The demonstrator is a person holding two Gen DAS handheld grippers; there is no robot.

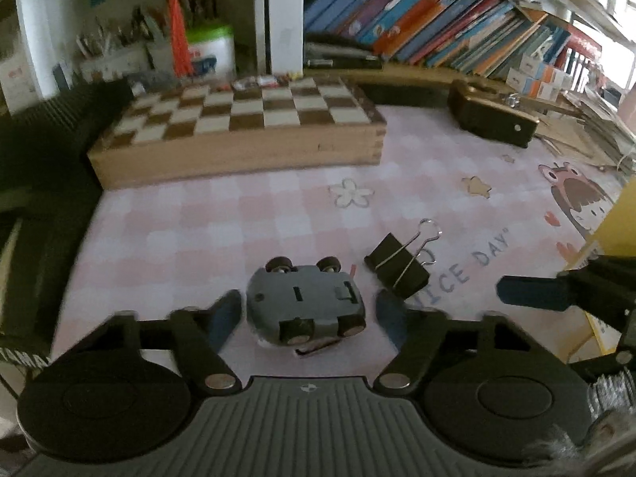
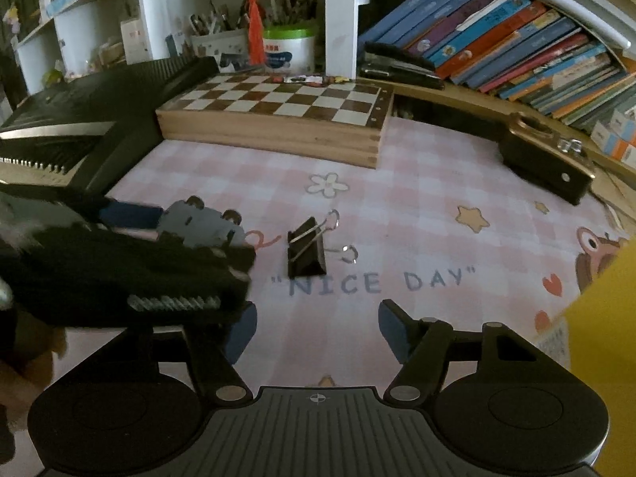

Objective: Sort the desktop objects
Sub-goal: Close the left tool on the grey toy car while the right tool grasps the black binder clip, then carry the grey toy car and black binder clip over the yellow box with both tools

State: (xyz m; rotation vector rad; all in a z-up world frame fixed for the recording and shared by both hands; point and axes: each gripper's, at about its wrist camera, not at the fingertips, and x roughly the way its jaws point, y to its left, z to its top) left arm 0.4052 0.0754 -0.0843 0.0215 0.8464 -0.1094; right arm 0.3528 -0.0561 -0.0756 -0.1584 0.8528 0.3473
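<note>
A grey toy car lies upside down on the pink checked mat, wheels up. My left gripper is open with one blue pad on each side of the car, not touching it. The car also shows in the right wrist view, partly behind the left gripper's body. A black binder clip lies just right of the car; it also shows in the right wrist view. My right gripper is open and empty, low over the mat in front of the clip.
A wooden chessboard box sits at the back of the mat. A black keyboard is on the left, a black stapler-like box at the back right, and a yellow container at the right edge. Books lean on the shelf behind.
</note>
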